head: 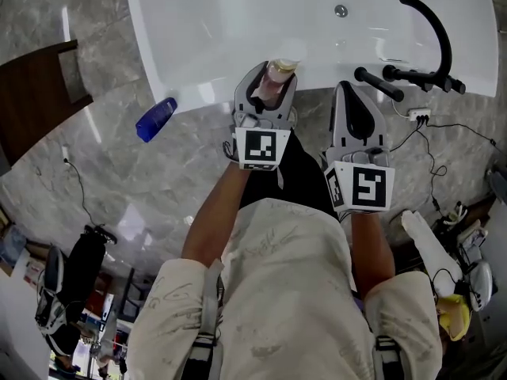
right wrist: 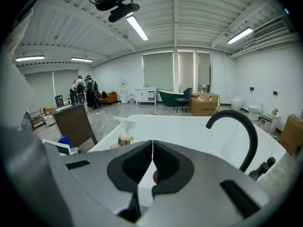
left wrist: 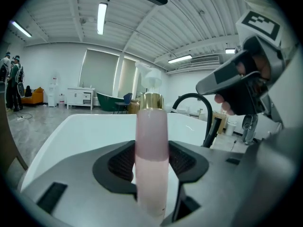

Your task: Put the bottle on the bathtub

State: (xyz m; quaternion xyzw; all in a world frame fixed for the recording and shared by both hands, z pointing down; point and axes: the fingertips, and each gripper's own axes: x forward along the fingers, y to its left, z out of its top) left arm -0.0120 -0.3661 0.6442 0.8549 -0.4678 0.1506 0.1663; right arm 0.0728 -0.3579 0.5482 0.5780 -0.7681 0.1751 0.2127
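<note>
A pink pump bottle with a gold collar and white pump stands upright between the jaws of my left gripper, which is shut on it. It sits at the near rim of the white bathtub; I cannot tell whether it rests on the rim. In the left gripper view the bottle fills the middle, with the bathtub behind it. My right gripper hangs just to the right, shut and empty. In the right gripper view its jaws meet, and the bottle's pump shows to the left.
A black arched faucet with handles stands at the tub's right end. A blue bottle lies on the grey marble floor left of the tub. A brown wooden piece is at far left. Cables and clutter lie at right.
</note>
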